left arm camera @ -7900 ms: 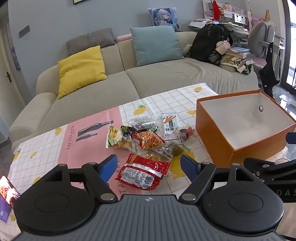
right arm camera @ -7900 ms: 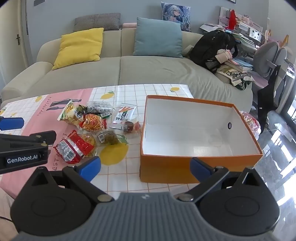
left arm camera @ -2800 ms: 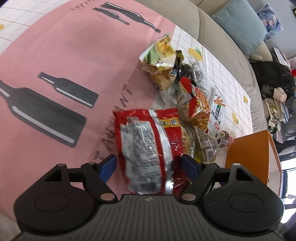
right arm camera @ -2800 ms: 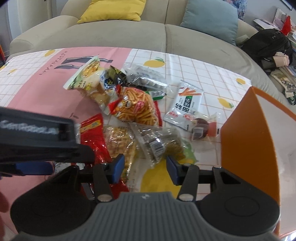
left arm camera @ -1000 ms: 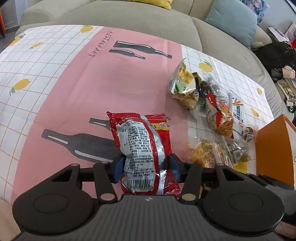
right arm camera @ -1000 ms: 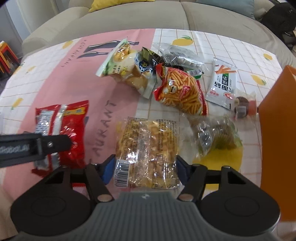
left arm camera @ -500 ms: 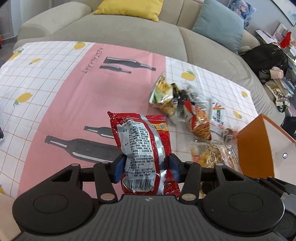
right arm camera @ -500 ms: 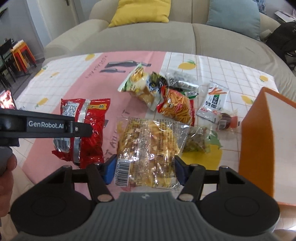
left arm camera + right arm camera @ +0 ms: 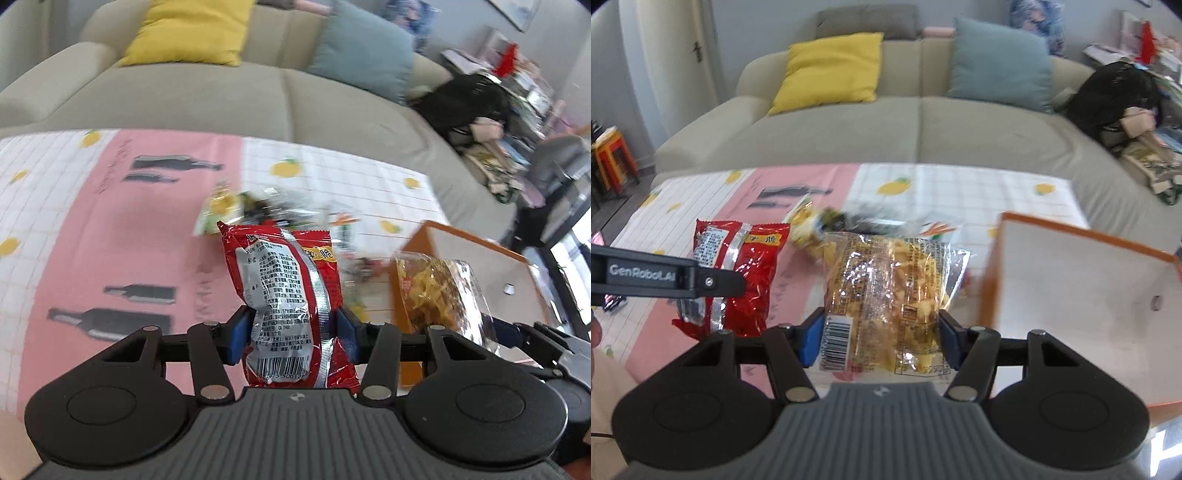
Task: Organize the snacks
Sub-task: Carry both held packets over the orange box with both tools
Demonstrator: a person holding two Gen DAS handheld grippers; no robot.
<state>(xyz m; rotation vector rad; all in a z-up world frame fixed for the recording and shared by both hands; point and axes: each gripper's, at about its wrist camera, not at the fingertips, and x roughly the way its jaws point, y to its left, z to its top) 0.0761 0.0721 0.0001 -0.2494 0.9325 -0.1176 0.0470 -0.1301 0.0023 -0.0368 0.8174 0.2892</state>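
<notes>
Left gripper (image 9: 291,334) pinches red packet (image 9: 284,295); right gripper (image 9: 879,341) pinches clear packet (image 9: 886,291). Both long axes run away from the fingers, toward the sofa (image 9: 923,136).

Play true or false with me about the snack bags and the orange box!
1. The left gripper holds a red snack packet. True.
2. The right gripper is empty. False: it holds a clear bag of yellow snacks.
3. The orange box is packed full. False: only its bare white inside shows.
4. More snack packets lie on the tablecloth. True.
5. A yellow cushion sits on the sofa. True.
</notes>
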